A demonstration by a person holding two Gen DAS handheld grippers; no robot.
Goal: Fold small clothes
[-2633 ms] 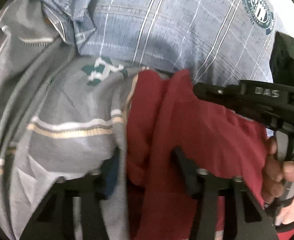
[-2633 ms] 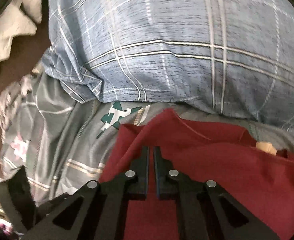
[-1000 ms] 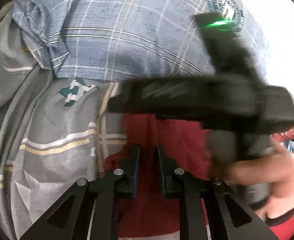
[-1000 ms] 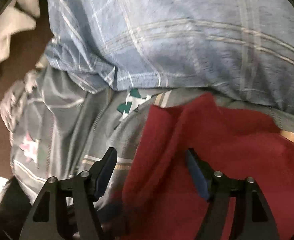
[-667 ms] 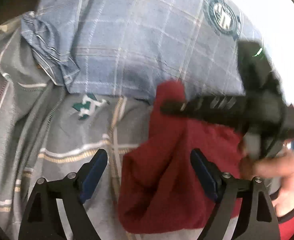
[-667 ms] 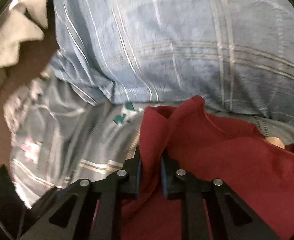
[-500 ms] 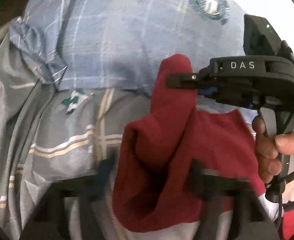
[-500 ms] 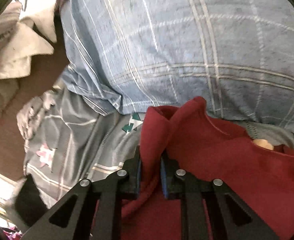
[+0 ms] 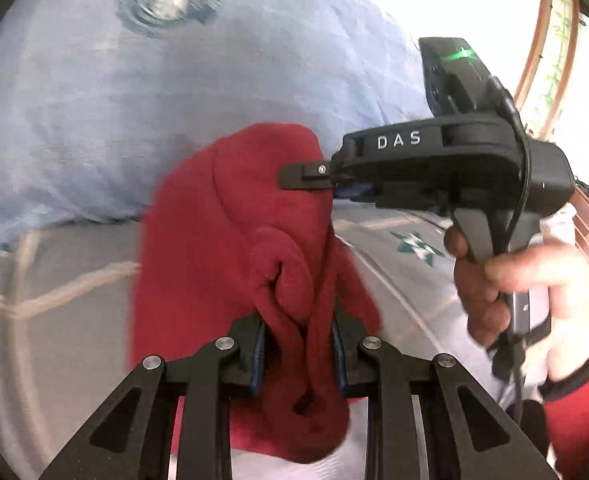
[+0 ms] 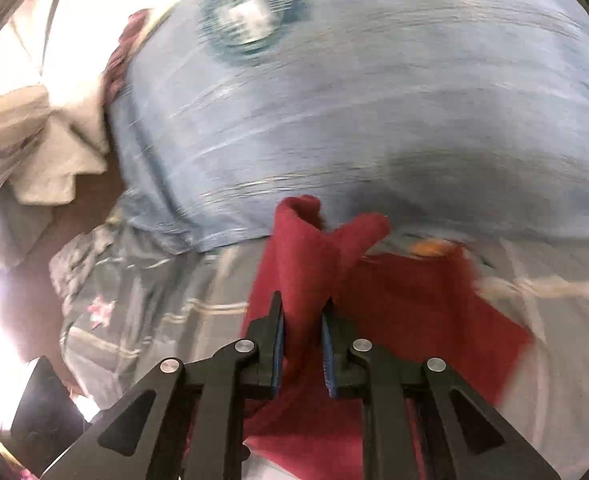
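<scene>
**Lifting the red garment clear so it can be spread for folding**

I have the red garment (image 9: pixel 230 240) pinched in both claws. My left gripper (image 9: pixel 298 344) has a thick bunch of the cloth between its pads, and its jaws are closing on that bunch at this moment. My right gripper (image 10: pixel 302 336) is clamped on a narrower upright ridge of the same cloth; in the left wrist view its tip bites the garment's upper edge, with my right hand (image 9: pixel 506 280) on the handle.

The garment hangs between the two grips above the grey striped sheet (image 9: pixel 54 300), just in front of the blue checked pillow (image 9: pixel 134 100). Part of it trails on the sheet below my right claw.

To do this step well, I judge I should draw the two grips apart evenly until the cloth goes taut and flat, with no twist. The left grip holds several rolled layers, so it probably has no clean edge; I may need to let go and pinch again at a corner or hem. I want the cloth clear of the pillow before I lay it down, so it does not drag. A white crumpled cloth (image 10: pixel 42 152) lies well off to the side and is no obstacle.
</scene>
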